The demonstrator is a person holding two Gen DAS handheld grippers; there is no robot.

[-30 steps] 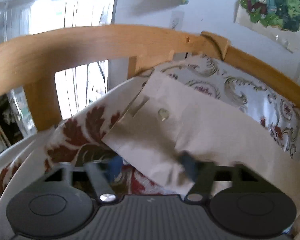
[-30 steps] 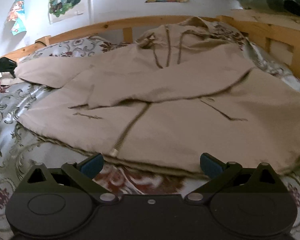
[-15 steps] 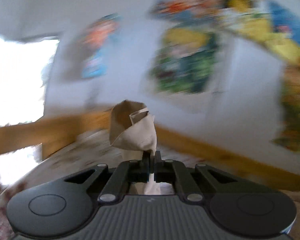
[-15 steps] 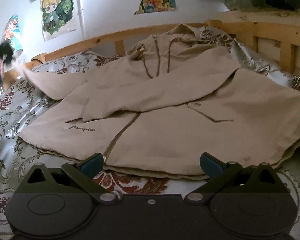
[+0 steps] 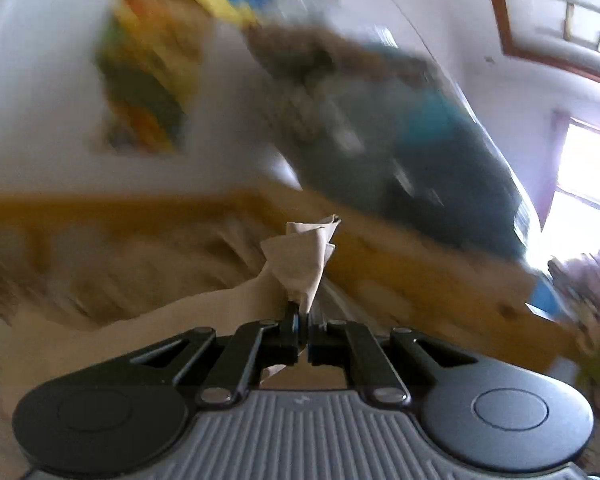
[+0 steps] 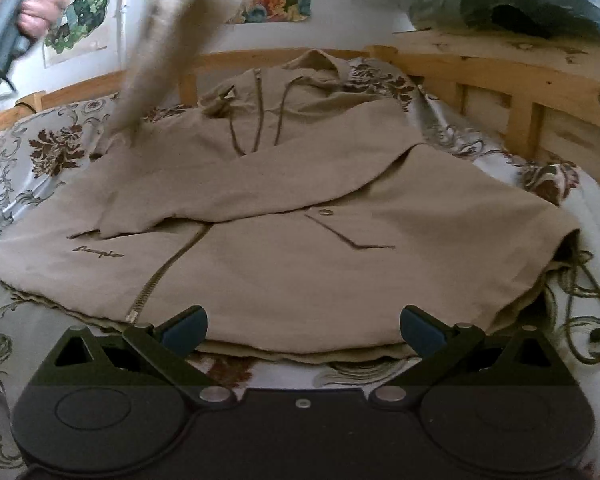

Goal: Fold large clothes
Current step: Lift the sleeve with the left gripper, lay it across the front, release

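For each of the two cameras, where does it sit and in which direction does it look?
Left wrist: sits on the left claw, raised above the bed, facing the blurred wall with posters; its own fingers are shut on the beige sleeve.
Right wrist: sits on the right claw, low at the hem, facing across the jacket toward the wooden bed frame; its open fingers show, and a hand at top left.
Shared: both show the lifted sleeve and the wooden frame.
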